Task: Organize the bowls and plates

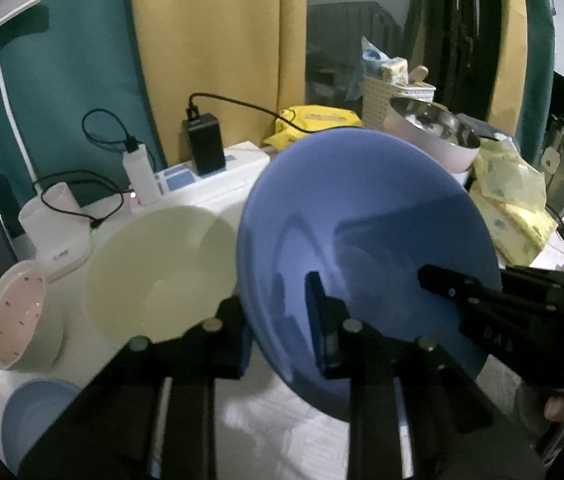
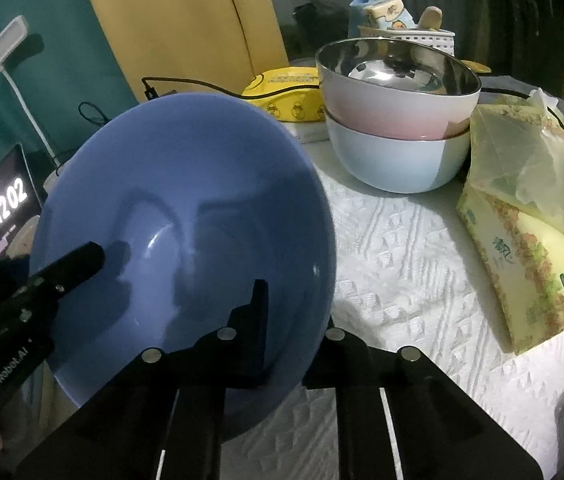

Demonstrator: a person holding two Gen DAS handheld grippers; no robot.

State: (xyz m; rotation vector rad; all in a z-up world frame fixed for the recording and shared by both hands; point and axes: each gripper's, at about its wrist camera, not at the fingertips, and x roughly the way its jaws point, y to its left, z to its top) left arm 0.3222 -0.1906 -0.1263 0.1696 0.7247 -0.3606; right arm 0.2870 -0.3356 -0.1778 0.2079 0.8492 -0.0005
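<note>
Closest to each camera is a pair of black fingers pinching the rim of the big blue bowl. The left hand-held gripper has one finger inside the bowl and one outside, squeezed tight on the near edge. The right hand-held gripper bites the rim the same way from the other side. Both are nearly closed, holding the bowl between them, and the bowl is tipped up so its inside faces the cameras.

This looks like the carrying step: the blue bowl is gripped and needs a home. Next, I think both hands must move together and keep it steady, then set it into another bowl. The cream bowl is just beside it on the left. The stack of a pink bowl in a pale blue bowl sits behind on the right. A small blue bowl waits near the left edge.

The table has a bumpy white cloth. Tissue packs, a clock screen, chargers and a white lamp crowd around it. Teal and yellow curtains hang behind.
</note>
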